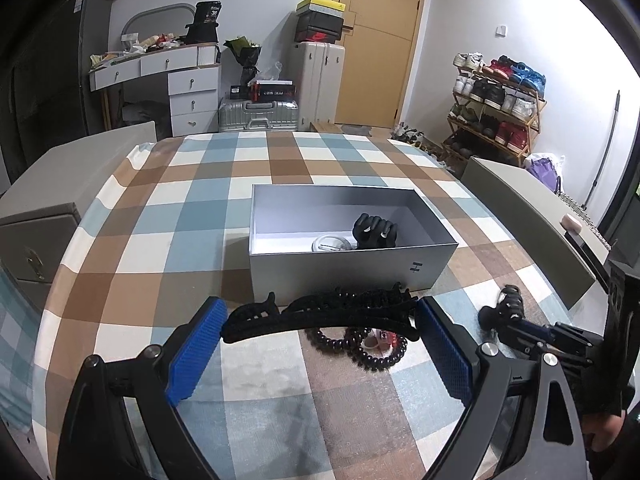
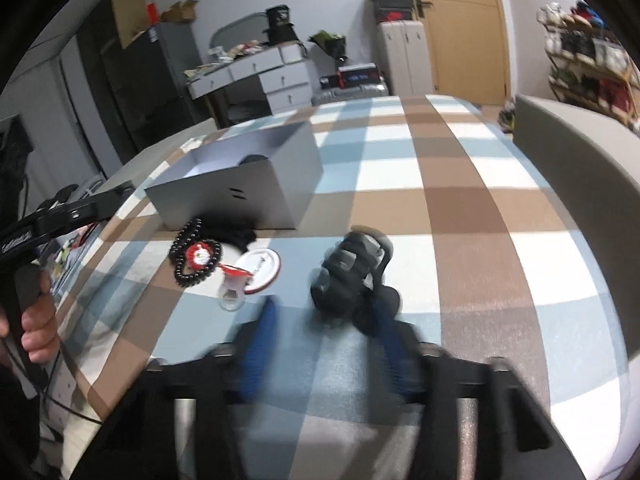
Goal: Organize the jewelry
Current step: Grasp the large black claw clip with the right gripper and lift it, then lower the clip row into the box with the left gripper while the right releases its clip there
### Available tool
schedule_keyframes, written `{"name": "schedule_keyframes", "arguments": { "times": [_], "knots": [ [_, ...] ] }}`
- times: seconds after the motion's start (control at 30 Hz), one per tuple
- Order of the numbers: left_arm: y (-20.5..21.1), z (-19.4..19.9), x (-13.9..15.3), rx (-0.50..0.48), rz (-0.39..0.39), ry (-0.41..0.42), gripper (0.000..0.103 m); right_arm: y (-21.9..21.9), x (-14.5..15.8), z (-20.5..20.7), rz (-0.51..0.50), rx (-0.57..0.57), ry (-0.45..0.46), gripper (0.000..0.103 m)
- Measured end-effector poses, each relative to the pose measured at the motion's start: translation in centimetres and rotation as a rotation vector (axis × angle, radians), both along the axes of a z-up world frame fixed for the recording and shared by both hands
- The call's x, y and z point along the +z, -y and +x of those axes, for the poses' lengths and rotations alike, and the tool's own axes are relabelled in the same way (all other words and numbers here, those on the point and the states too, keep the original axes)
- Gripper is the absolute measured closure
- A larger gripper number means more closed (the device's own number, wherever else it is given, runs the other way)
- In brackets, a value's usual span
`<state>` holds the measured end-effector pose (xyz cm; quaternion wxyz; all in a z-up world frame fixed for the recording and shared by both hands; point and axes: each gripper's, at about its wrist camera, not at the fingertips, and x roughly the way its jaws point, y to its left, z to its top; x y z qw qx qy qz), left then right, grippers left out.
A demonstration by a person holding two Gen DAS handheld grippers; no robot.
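Note:
My left gripper [image 1: 320, 344] is shut on a long black hair claw clip [image 1: 320, 314], held crosswise between its blue pads just above the cloth, in front of the open grey box [image 1: 348, 266]. The box holds a black claw clip [image 1: 374, 230] and a round white item [image 1: 330, 244]. A dark bead bracelet [image 1: 356, 346] and a red-and-white trinket lie under the held clip. In the right wrist view, my right gripper [image 2: 324, 316] is open around a dark claw clip [image 2: 352, 268] on the cloth. The bracelet [image 2: 194, 252], a round badge [image 2: 260, 266] and a clear ring [image 2: 232, 294] lie left of it.
The checked tablecloth [image 1: 200, 208] covers the table. Grey chair backs stand at the left [image 1: 48, 216] and right [image 1: 528, 216]. Behind are a desk, suitcases, a door and a shoe rack [image 1: 496, 100]. The grey box also shows in the right wrist view [image 2: 240, 188].

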<state>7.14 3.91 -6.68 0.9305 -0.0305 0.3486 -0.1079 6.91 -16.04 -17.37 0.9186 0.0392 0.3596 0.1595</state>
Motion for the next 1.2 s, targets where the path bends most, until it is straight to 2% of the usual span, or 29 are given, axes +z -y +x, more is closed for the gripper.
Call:
{"name": "schedule_keyframes", "arguments": {
  "times": [0.03, 0.07, 0.2, 0.3, 0.37, 0.4, 0.43, 0.47, 0.57, 0.77, 0.83, 0.9, 1.0, 1.2],
  "knots": [
    [0.0, 0.0, 0.0, 0.001, -0.001, 0.0, 0.011, 0.2, -0.1, 0.1, 0.024, 0.011, -0.014, 0.098],
    [-0.1, 0.1, 0.0, 0.001, -0.002, 0.0, 0.011, 0.3, -0.2, 0.2, 0.031, 0.01, -0.021, 0.102],
    [0.0, 0.2, -0.1, -0.001, -0.003, 0.0, 0.011, 0.6, -0.1, 0.2, 0.045, 0.007, -0.03, 0.101],
    [0.0, 0.2, -0.2, -0.007, -0.003, -0.002, 0.011, 1.1, 0.6, -0.3, 0.06, -0.002, 0.008, 0.098],
    [0.1, 0.3, -0.2, -0.009, -0.001, -0.003, 0.011, 1.4, 1.3, -0.6, 0.067, -0.019, 0.039, 0.088],
    [0.1, 0.3, -0.3, -0.011, -0.004, -0.004, 0.011, 1.4, 1.6, -0.7, 0.074, -0.025, 0.054, 0.073],
    [0.1, 0.3, -0.3, -0.013, -0.006, -0.006, 0.011, 1.4, 1.8, -0.6, 0.074, -0.031, 0.064, 0.052],
    [0.2, 0.4, -0.3, -0.012, -0.007, -0.007, 0.011, 1.3, 2.0, -0.6, 0.071, -0.037, 0.079, 0.046],
    [0.2, 0.4, -0.3, -0.012, -0.007, -0.008, 0.011, 0.4, 2.2, 0.4, 0.037, -0.054, 0.087, 0.042],
    [0.2, 0.3, -0.3, -0.016, 0.001, -0.004, 0.011, -0.4, 1.2, 3.3, 0.06, -0.073, -0.025, 0.044],
    [0.2, 0.4, -0.3, -0.017, 0.0, -0.002, 0.011, -0.2, 1.0, 3.7, 0.069, -0.087, -0.044, 0.068],
    [0.2, 0.5, -0.3, -0.017, 0.0, -0.001, 0.011, 0.0, 1.0, 3.8, 0.08, -0.084, -0.05, 0.069],
    [0.1, 0.7, 0.0, -0.014, 0.002, 0.009, 0.011, 0.0, 1.6, 3.5, 0.103, -0.065, -0.025, 0.07],
    [0.1, 1.3, 0.8, -0.025, 0.004, 0.032, 0.011, -1.0, 5.9, 2.8, 0.165, 0.015, 0.111, 0.07]
  ]
}}
